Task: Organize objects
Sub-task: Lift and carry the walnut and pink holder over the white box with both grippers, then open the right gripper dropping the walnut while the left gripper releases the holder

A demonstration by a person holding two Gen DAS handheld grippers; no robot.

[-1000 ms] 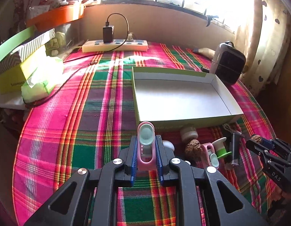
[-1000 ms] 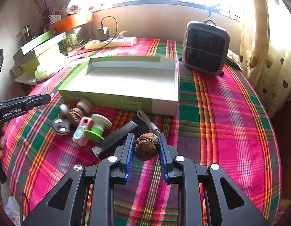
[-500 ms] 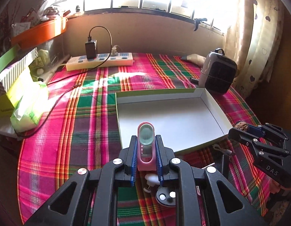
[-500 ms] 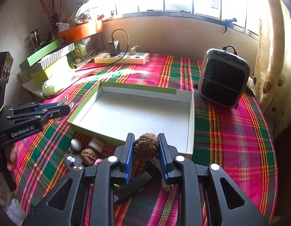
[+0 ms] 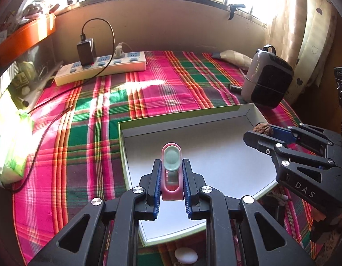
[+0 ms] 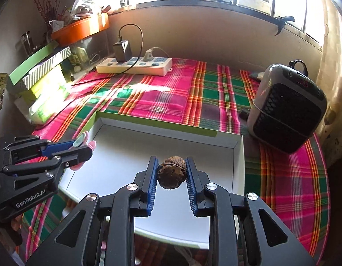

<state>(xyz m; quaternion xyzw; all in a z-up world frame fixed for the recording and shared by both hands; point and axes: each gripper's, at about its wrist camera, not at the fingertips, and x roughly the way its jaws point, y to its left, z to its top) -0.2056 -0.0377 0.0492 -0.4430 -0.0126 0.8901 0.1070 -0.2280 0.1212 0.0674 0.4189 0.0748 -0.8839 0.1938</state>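
Overhead, the left gripper [image 5: 171, 173] is clamped on a pink-and-mint plastic clip [image 5: 171, 170], the right gripper [image 6: 171, 173] on a brown wrinkled walnut [image 6: 171, 173], above the shallow white cardboard box [image 6: 126, 153].

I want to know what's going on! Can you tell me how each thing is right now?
Left tool: shut on the pink clip, above the box.
Right tool: shut on the walnut, above the box.
Clip: held, off the table.
Walnut: held, off the table.
Box: open, nothing seen inside.
Power strip: a black charger and a white plug in it.
Heater: upright.
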